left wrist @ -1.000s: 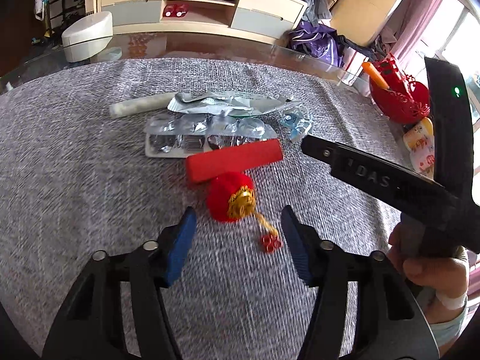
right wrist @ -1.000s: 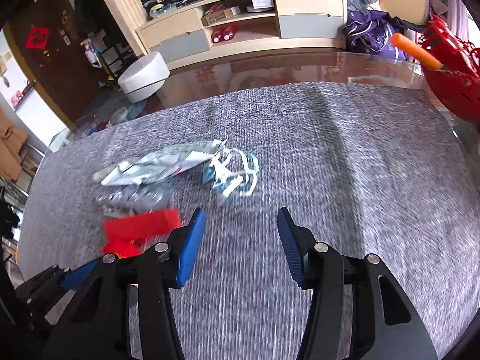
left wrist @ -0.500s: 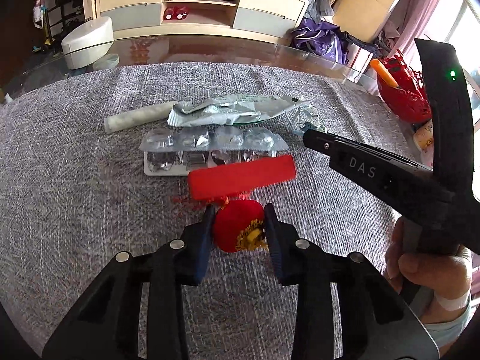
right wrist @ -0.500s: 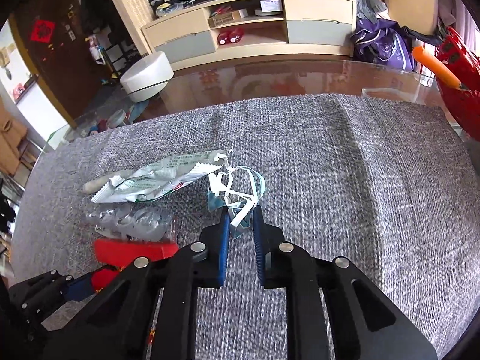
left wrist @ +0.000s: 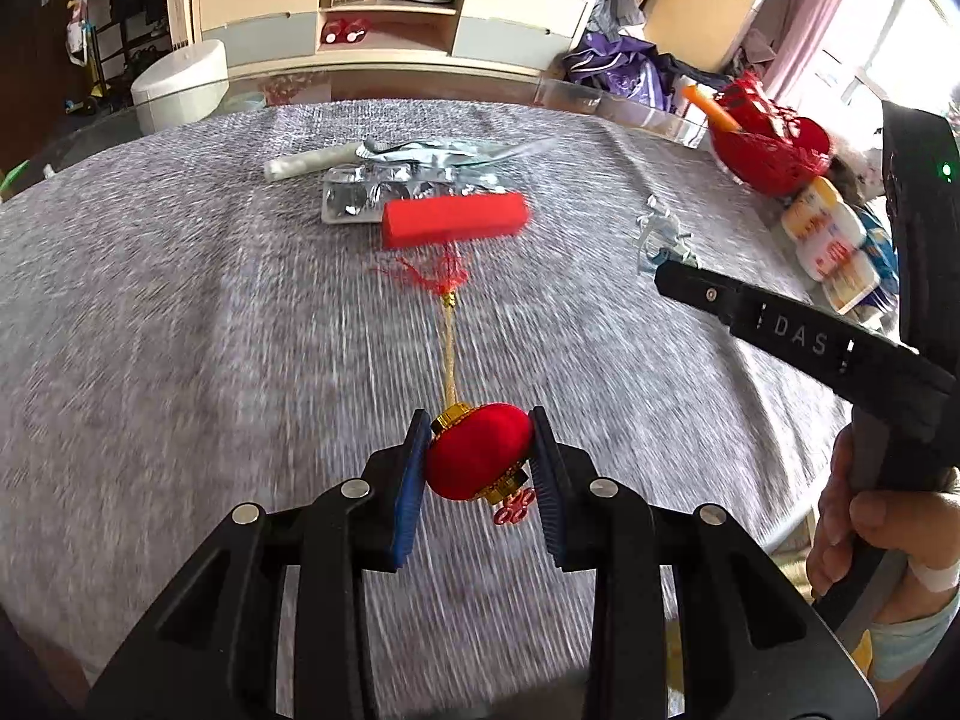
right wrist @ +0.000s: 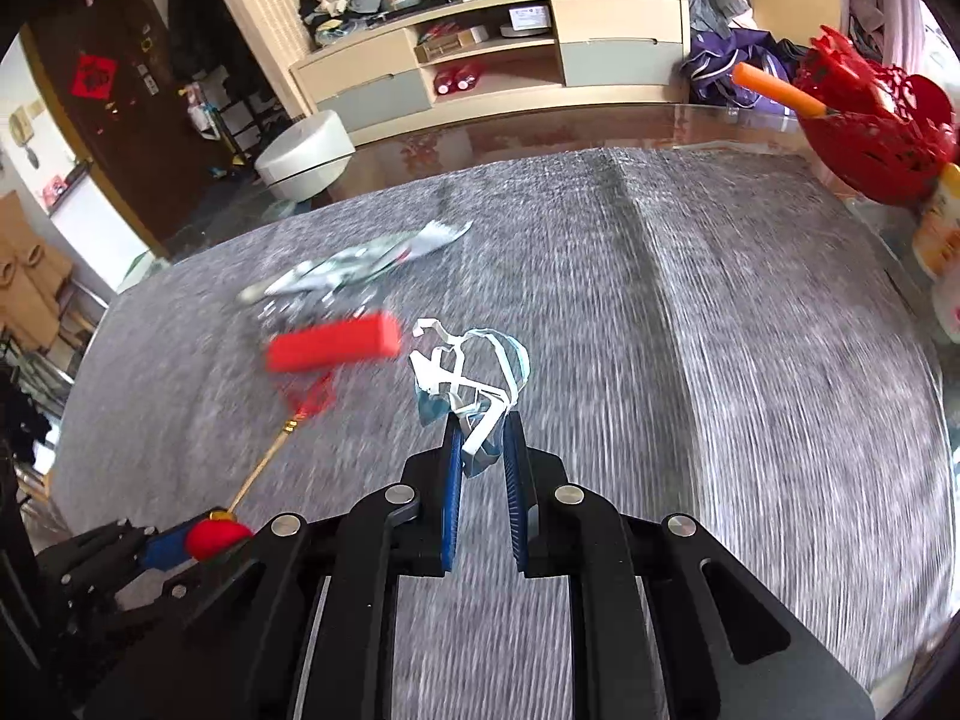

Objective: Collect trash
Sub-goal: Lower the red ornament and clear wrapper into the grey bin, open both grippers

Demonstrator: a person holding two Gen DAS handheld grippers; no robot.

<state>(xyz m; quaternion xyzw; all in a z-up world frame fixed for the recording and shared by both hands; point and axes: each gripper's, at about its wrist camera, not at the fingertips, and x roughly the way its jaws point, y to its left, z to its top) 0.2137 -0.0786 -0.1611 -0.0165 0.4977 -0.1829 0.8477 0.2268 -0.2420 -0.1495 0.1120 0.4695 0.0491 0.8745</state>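
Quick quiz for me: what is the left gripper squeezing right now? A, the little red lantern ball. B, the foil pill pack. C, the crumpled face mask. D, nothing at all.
A: in the left wrist view the left gripper has its blue pads pressed on both sides of the red lantern ball, its gold cord running off toward the red bar.

Items on the grey cloth (left wrist: pixel 180 312): one red lantern (left wrist: pixel 480 450) on one gold cord (left wrist: pixel 447 354), one red block (left wrist: pixel 453 219), one blister pack (left wrist: pixel 360 198), one foil wrapper (left wrist: pixel 444 150), one white roll (left wrist: pixel 306 163) and one crumpled mask (right wrist: pixel 474 378). Tools: two grippers, left (left wrist: pixel 480 468) and right (right wrist: pixel 483 450). At the table edge: one red basket (left wrist: pixel 768 150) with one orange stick (left wrist: pixel 708 102).
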